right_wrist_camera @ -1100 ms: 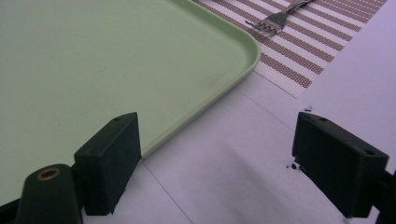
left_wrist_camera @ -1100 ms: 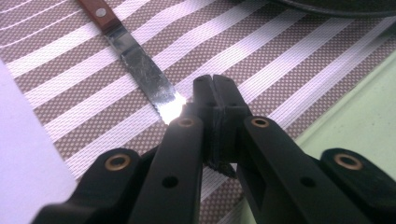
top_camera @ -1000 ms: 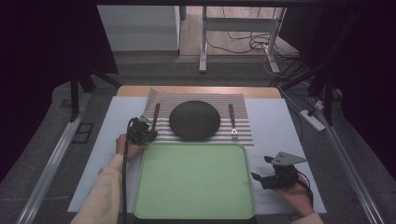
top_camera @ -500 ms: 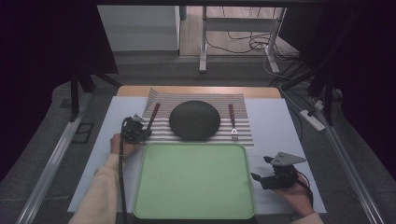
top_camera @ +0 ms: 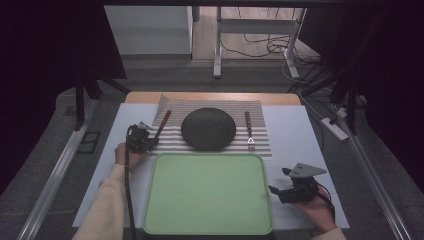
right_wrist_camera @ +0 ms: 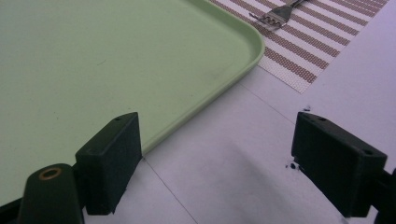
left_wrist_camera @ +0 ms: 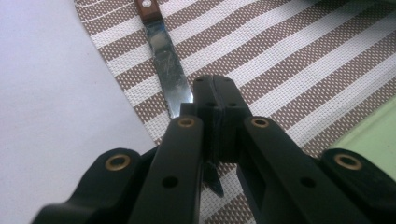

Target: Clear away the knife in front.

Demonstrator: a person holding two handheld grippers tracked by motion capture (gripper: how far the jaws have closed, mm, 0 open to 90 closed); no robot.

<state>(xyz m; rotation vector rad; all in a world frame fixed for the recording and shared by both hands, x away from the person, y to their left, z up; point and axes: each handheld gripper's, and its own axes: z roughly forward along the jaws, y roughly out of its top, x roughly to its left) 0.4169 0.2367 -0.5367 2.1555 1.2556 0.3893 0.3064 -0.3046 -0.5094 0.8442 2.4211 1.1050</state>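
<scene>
Left tongs (left_wrist_camera: 215, 100) are sitting clamped on the knife (left_wrist_camera: 164, 56) blade at the striped mat's (top_camera: 260, 142) left edge, handle running away up-mat beside the dark bowl (top_camera: 208, 128), while right tongs (right_wrist_camera: 219, 154), standing apart, are idling by the green tray (top_camera: 207, 192).

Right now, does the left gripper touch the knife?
Touching. In the left gripper view, the left gripper has its jaws shut on the knife blade, over the striped mat.
</scene>
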